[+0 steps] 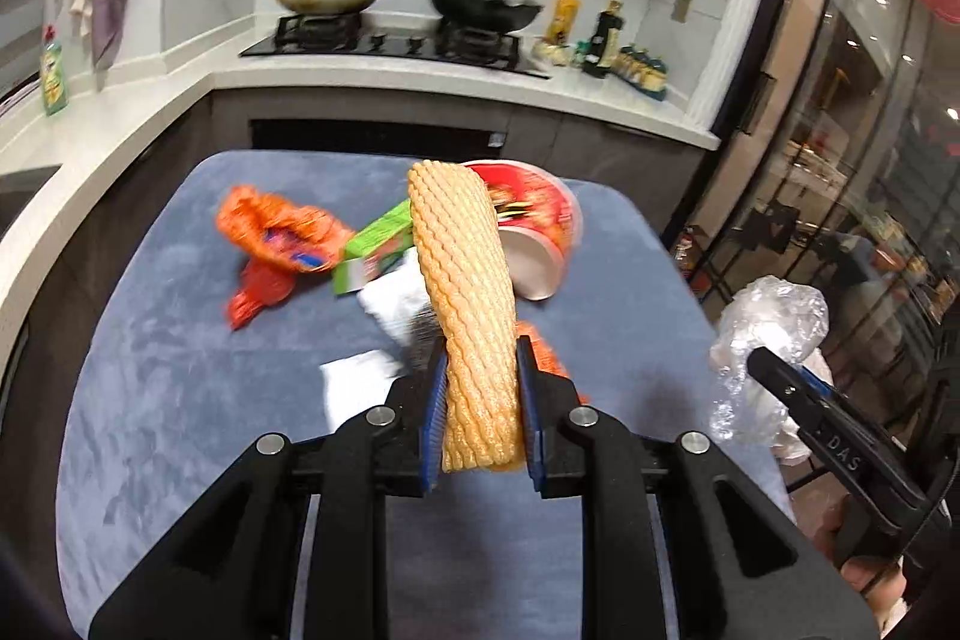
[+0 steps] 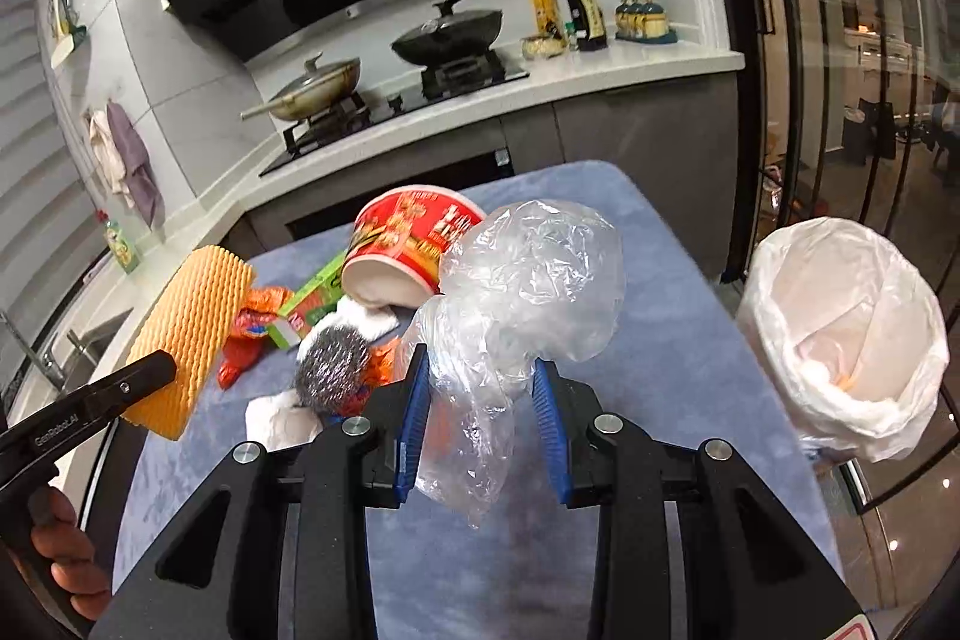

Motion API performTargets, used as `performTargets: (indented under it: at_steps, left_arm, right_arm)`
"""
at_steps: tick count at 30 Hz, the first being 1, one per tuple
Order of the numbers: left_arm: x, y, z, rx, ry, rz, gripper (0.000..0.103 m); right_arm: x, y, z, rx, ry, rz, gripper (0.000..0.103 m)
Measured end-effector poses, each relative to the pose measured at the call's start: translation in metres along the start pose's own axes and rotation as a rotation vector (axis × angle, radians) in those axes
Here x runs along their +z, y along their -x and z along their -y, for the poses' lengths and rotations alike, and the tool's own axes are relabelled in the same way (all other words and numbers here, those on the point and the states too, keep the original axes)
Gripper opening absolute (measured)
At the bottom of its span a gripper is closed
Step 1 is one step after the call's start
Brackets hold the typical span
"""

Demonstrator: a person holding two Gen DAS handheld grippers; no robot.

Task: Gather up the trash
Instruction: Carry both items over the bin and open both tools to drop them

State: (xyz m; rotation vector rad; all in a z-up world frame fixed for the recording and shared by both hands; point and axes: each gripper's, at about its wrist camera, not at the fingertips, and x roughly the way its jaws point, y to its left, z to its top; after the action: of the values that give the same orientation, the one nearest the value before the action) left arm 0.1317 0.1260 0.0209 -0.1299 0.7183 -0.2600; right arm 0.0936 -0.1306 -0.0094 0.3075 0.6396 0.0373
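Note:
My left gripper [image 1: 482,370] is shut on an orange foam fruit net [image 1: 468,304], lifted above the blue-grey table [image 1: 180,370]. The same foam net [image 2: 192,328] shows at the left of the right wrist view, with the left gripper's finger [image 2: 120,388] on it. My right gripper [image 2: 483,388] is shut on a crumpled clear plastic bag [image 2: 528,292], also raised; that plastic bag [image 1: 768,340] appears at the right of the left view. On the table lie an orange mesh bag [image 1: 276,238], a green carton [image 1: 378,247], a red instant-noodle cup [image 1: 534,226] on its side, white paper [image 1: 354,388] and a steel scourer [image 2: 333,364].
A bin lined with a white bag [image 2: 840,334] stands open to the right of the table. Behind the table runs a white counter [image 1: 420,82] with a hob, two lidded pans and bottles. Glass doors [image 2: 840,70] fill the right side. A hand [image 2: 60,568] holds the left tool.

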Motion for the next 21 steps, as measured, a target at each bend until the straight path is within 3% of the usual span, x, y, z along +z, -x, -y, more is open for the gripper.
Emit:
performTargets:
  at_steps: [12, 21]
  left_arm:
    - [0.005, -0.012, 0.096, -0.130, -0.136, 0.003, 0.021]
    - [-0.004, -0.042, 0.179, -0.258, -0.244, -0.050, 0.021]
  right_arm:
    - [0.015, 0.037, 0.061, -0.071, -0.059, 0.080, 0.032]
    - [0.020, 0.057, 0.127, -0.183, -0.120, 0.117, 0.032]
